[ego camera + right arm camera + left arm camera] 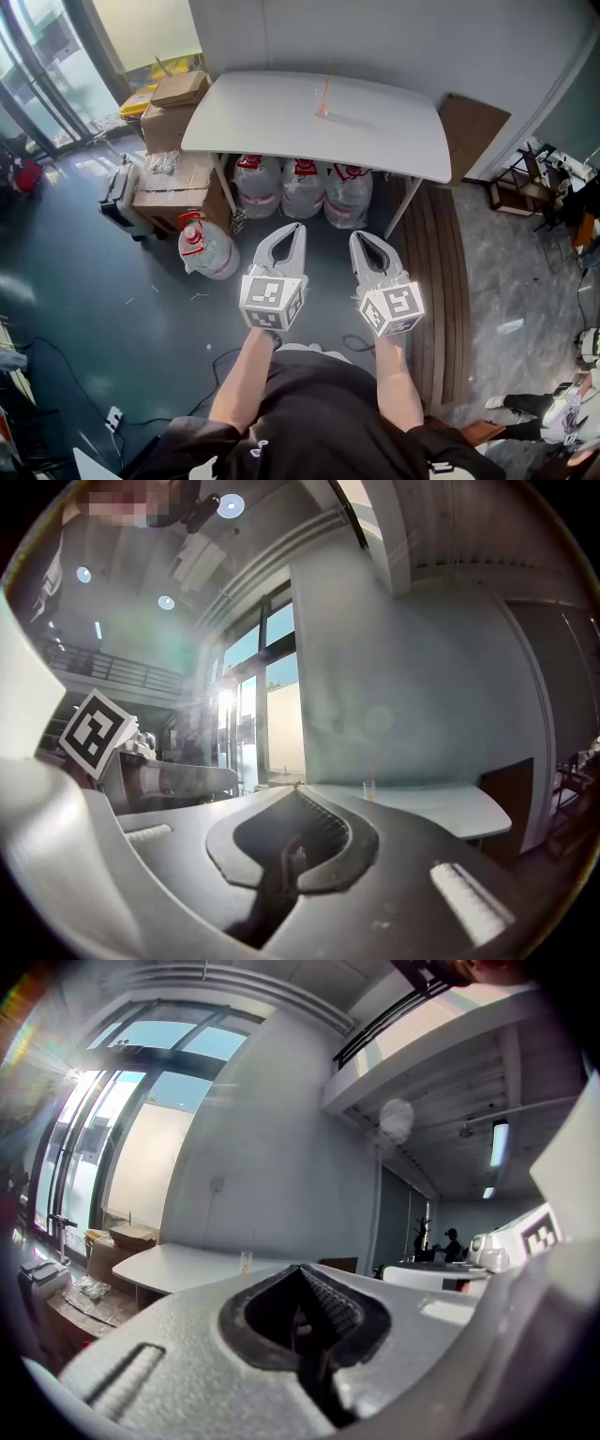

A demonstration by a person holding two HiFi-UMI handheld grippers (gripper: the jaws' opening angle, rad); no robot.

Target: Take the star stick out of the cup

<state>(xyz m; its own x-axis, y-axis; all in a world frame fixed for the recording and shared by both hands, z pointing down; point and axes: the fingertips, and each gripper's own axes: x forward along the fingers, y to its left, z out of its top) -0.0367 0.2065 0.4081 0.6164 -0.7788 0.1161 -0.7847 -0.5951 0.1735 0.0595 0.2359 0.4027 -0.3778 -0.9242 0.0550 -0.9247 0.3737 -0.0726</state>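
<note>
A small clear cup (pixel 322 110) stands on the far part of the white table (pixel 281 122), with a thin orange stick (pixel 327 82) rising out of it. The cup (pixel 246 1262) also shows small and distant in the left gripper view, and the cup (pixel 368 790) likewise in the right gripper view. My left gripper (pixel 298 228) and right gripper (pixel 357 236) are held side by side well short of the table, over the floor. Both have their jaws shut with nothing between them.
Under the table stand three water jugs (pixel 302 187), with another jug (pixel 206 248) on the floor to the left. Cardboard boxes (pixel 173 112) are stacked left of the table. A wooden board (pixel 473 131) leans at the right; planks (pixel 436 281) lie beside it.
</note>
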